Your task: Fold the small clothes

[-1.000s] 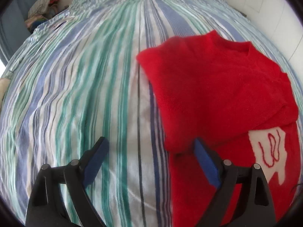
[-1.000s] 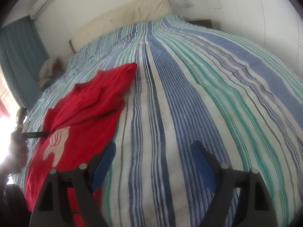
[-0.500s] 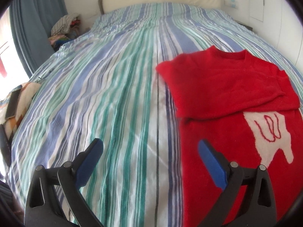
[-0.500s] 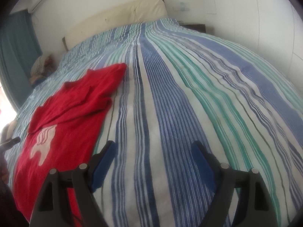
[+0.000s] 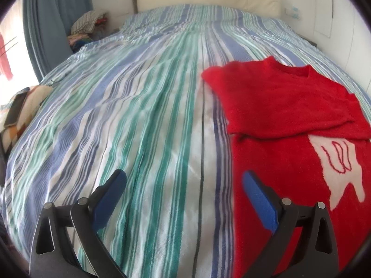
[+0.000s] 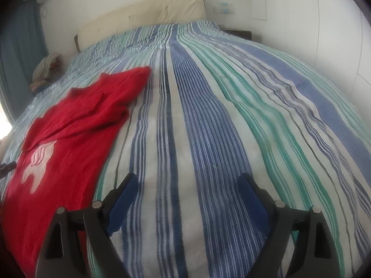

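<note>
A pile of clothes (image 5: pixel 89 26) was seen far left of the red sweater (image 5: pixel 289 106), beside the curtain (image 5: pixel 53 16). The left gripper (image 5: pixel 184 180) was held released just left of the sweater's edge, its jaws having just widened, nothing between them. The sweater lay flat on the striped bed (image 5: pixel 139 106), sleeves folded across the chest above a white motif (image 5: pixel 336 169). The right gripper (image 6: pixel 187 183) was held released right of the sweater, jaws just widened, empty.

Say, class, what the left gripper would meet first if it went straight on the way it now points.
Probably the striped bedspread: the open left gripper aims at bare cover, with the red sweater's edge just beside its right finger.
</note>
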